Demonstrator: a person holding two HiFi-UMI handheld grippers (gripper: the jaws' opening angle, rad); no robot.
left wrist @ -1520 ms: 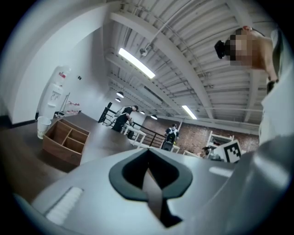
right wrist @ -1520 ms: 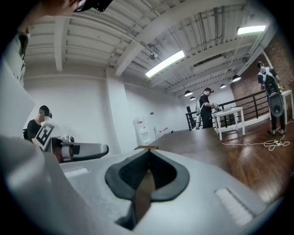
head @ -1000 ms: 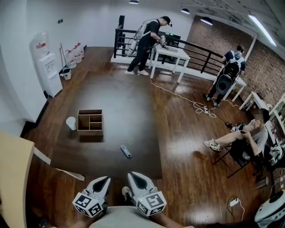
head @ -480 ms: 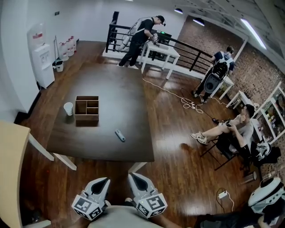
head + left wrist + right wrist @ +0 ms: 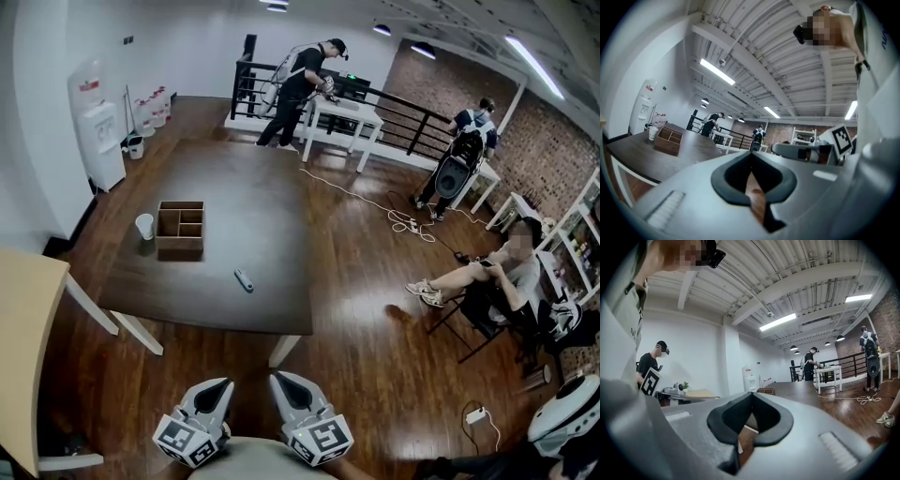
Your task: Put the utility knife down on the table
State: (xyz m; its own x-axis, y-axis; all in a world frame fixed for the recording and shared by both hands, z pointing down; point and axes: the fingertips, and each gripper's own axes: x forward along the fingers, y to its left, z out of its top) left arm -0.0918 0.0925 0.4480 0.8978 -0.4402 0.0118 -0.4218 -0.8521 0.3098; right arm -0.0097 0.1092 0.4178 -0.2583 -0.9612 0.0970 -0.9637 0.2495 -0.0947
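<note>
The utility knife [image 5: 244,280] lies by itself on the dark table [image 5: 234,187], near its front edge. In the head view both grippers sit at the bottom, well back from the table over the wooden floor. My left gripper [image 5: 223,384] is shut and holds nothing. My right gripper [image 5: 278,380] is likewise shut and empty. In the left gripper view the jaws of the left gripper [image 5: 750,154] meet at the tip, with the table [image 5: 637,154] off to the left. The right gripper [image 5: 751,394] shows closed jaws too, and the knife is not visible there.
A compartmented wooden box [image 5: 181,228] and a white paper cup [image 5: 144,226] stand on the table's left side. A light wooden tabletop [image 5: 28,328] juts in at the left. A seated person [image 5: 497,281] and a floor cable [image 5: 394,220] are at the right; two people stand at the back.
Both grippers have drawn back from the table, side by side and still shut. The table and the knife on it now look farther away; the knife has not moved on the table.
</note>
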